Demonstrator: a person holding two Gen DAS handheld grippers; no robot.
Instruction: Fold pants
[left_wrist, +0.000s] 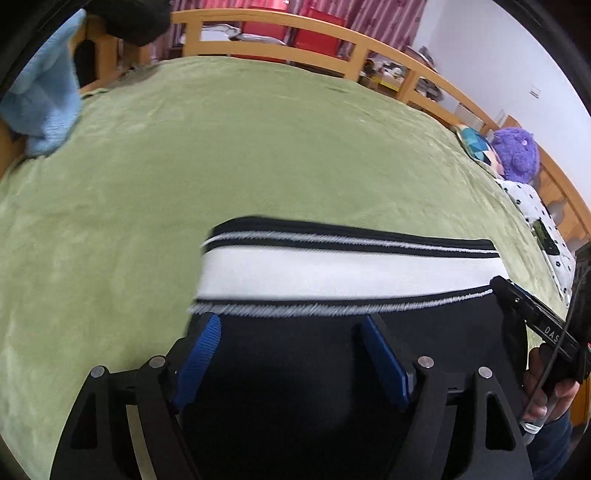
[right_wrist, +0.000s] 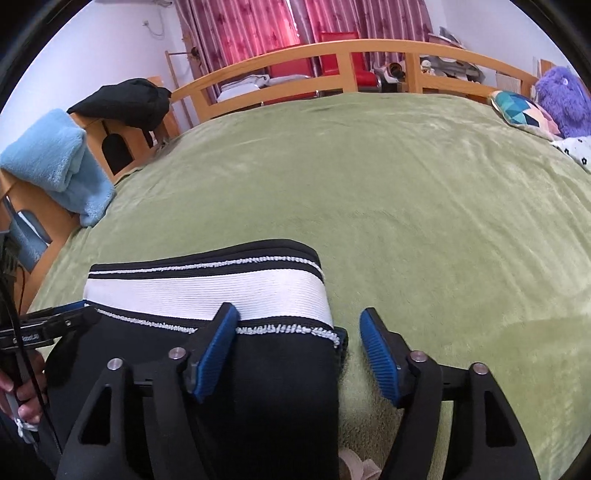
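Note:
Black pants with a wide white, black-striped waistband lie flat on the green bedspread. My left gripper hovers open over the black fabric just below the waistband, its blue pads wide apart and not pressing anything. In the right wrist view my right gripper is open over the right edge of the pants. Its left pad is above the cloth and its right pad stands over bare bedspread. The waistband lies just ahead of it.
A wooden bed rail runs along the far side. A light blue towel and a dark garment hang at the left. At the right are a patterned cushion, a purple plush toy and a dotted pillow.

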